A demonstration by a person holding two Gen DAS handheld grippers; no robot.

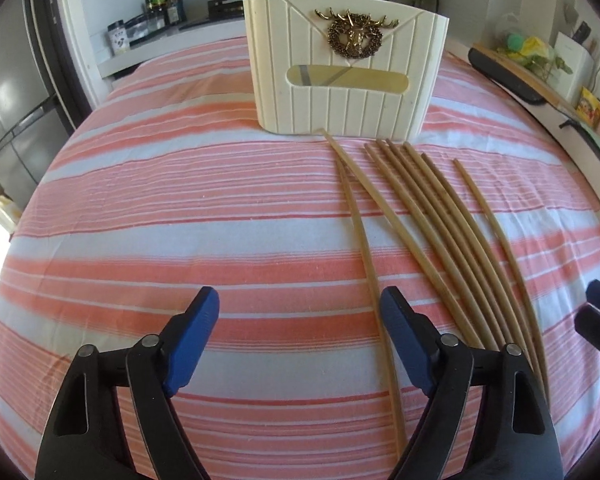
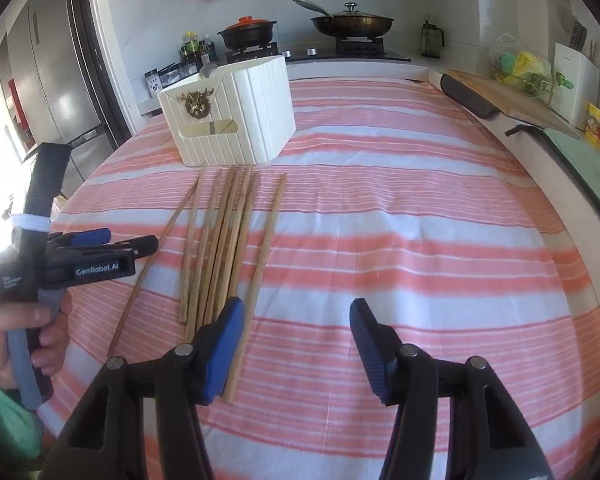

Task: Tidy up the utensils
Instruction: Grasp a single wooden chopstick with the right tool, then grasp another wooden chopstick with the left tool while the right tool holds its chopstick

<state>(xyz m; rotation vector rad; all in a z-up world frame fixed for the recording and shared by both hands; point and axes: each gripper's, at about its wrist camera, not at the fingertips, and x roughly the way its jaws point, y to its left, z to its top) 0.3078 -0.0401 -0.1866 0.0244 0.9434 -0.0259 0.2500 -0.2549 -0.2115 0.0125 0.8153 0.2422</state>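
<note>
Before the cream ribbed plastic utensil box [image 1: 346, 68] with its gold stag badge, your pale bamboo chopsticks [image 1: 428, 224] lie loose on the pink-striped worktop [image 1: 160, 208]. Your left gripper [image 1: 300, 312] and right gripper [image 2: 296, 330] both hover spread, empty, nearer you than the box.

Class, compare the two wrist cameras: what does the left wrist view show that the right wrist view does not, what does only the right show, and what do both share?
Only the left wrist view shows the holder square on, so its front slot fully faces the camera.

Only the right wrist view shows the holder's side wall, a spoon poking above its rim, and the person's hand gripping the left tool.

Both show the chopsticks lying loose on the striped cloth in front of the holder, the stove pots behind, and each camera's own tool open and empty, including the right tool.
</note>
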